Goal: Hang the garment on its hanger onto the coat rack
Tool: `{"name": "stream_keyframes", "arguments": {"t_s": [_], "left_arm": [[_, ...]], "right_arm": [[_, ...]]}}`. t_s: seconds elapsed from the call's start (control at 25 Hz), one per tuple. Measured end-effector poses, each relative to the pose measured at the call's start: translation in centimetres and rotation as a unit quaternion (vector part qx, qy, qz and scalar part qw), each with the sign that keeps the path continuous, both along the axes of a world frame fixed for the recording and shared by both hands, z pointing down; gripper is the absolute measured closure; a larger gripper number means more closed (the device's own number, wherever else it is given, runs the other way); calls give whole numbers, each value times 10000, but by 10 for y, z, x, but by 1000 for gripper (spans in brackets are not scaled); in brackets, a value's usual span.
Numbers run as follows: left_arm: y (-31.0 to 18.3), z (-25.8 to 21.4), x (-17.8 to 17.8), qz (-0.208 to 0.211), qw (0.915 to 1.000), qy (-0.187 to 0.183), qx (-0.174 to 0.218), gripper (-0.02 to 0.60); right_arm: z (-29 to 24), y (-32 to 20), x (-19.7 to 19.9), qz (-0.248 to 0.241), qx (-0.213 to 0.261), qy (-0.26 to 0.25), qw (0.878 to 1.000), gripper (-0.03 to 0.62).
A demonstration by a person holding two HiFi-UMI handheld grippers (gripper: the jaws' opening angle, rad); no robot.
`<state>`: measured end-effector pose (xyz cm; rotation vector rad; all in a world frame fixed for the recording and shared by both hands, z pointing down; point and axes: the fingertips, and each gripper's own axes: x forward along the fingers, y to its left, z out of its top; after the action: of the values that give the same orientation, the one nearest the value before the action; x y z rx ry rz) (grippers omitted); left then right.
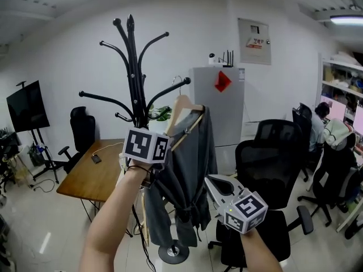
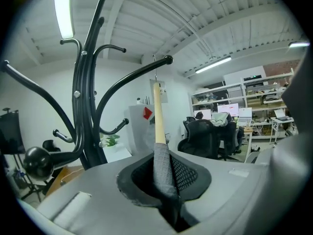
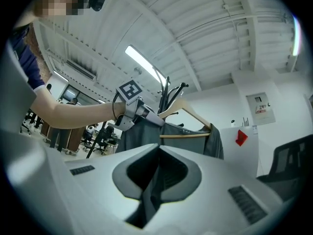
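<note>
The garment [image 1: 187, 169] on its hanger [image 1: 180, 107] is hanging right of the coat rack [image 1: 133, 78], hook [image 1: 179, 83] meeting the rack's right arm, the left gripper [image 3: 149, 116] clamping its near cloth-covered shoulder, the right gripper [image 1: 212, 183] waiting lower right, jaws together and empty.

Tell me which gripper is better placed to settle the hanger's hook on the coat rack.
Left. The left gripper is clamped on the cloth-covered hanger right below the rack arm; the right gripper sits lower, jaws together, empty.
</note>
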<state>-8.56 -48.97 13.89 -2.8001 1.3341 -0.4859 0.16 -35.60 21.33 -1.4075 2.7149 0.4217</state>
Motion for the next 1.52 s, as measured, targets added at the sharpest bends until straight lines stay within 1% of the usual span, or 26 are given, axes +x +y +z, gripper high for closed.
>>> {"name": "stream_keyframes", "arguments": {"t_s": [0.28, 0.64, 0.92, 1.2, 1.52], "left_arm": [[-3, 25, -25, -450, 9989, -51, -87, 528], [-14, 50, -61, -970, 9948, 95, -287, 528], [-24, 79, -84, -1273, 9902, 238, -514, 528], [-31, 106, -92, -1419, 9869, 291, -716, 526], [-34, 122, -90, -1353, 9872, 324, -779, 526]], "right_arm": [[20, -8, -12, -247, -237, -4, 9994, 594], [32, -10, -31, -486, -361, -24, 9982, 594], [47, -12, -37, -520, -526, -6, 9973, 594], [55, -17, -40, -544, -631, 42, 9965, 594], [61, -19, -44, -498, -702, 47, 9963, 594]]}}
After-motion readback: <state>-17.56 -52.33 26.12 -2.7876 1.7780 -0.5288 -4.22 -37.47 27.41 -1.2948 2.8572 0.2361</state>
